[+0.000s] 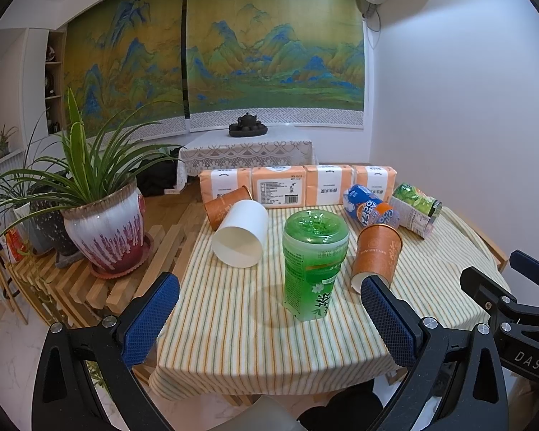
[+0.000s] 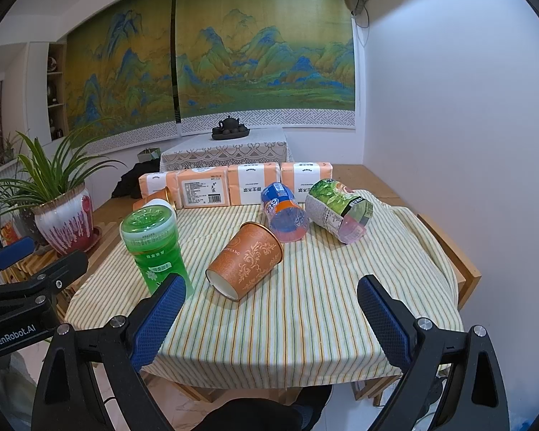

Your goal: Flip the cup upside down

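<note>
The left tongs (image 1: 269, 312) are held wide open and empty before the striped desk (image 1: 233, 323). A green translucent plastic cup (image 1: 314, 262) stands inverted between them. An orange patterned paper cup (image 2: 246, 260) lies sideways beside it. The right tongs (image 2: 269, 310) are also wide open and empty.

Both wrist views near table (image 1: 233, 323) edge, facing wall, sharing tabletop

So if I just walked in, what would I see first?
Probably the bright green cup, standing upside down in the middle of the striped table. Next the orange cup lying on its side beside it, and the white cup tipped over further back. Both open tongs, left and right, wait at the near edge.
</note>
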`<state>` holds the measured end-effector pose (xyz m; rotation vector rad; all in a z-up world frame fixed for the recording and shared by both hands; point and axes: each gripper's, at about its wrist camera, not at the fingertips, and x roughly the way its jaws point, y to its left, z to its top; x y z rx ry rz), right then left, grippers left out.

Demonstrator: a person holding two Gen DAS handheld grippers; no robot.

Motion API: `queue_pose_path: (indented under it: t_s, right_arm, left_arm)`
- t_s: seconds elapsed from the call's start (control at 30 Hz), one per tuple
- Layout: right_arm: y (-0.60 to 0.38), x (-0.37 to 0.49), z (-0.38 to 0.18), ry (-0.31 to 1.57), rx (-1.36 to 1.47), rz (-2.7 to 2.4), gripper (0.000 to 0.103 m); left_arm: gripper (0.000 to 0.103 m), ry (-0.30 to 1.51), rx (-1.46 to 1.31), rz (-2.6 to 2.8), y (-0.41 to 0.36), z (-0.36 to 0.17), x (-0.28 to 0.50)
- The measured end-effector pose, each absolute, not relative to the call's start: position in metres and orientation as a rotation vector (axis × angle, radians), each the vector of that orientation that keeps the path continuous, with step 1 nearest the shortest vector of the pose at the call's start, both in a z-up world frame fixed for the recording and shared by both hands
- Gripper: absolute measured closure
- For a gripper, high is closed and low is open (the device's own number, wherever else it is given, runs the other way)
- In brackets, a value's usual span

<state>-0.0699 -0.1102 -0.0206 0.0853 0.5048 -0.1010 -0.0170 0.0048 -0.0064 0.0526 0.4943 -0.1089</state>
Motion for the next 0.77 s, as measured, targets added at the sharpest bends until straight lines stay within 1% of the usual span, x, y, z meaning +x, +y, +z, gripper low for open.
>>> queue_pose_path:
  t_s: [0.77]
  right_arm:
    - [-0.1134,-0.0691,-0.0237,0.509,0.090,-0.104,0.008]
  left_arm:
    - [0.001,0.494,0.054,-0.111,0.0052,-0.0061,-0.0179]
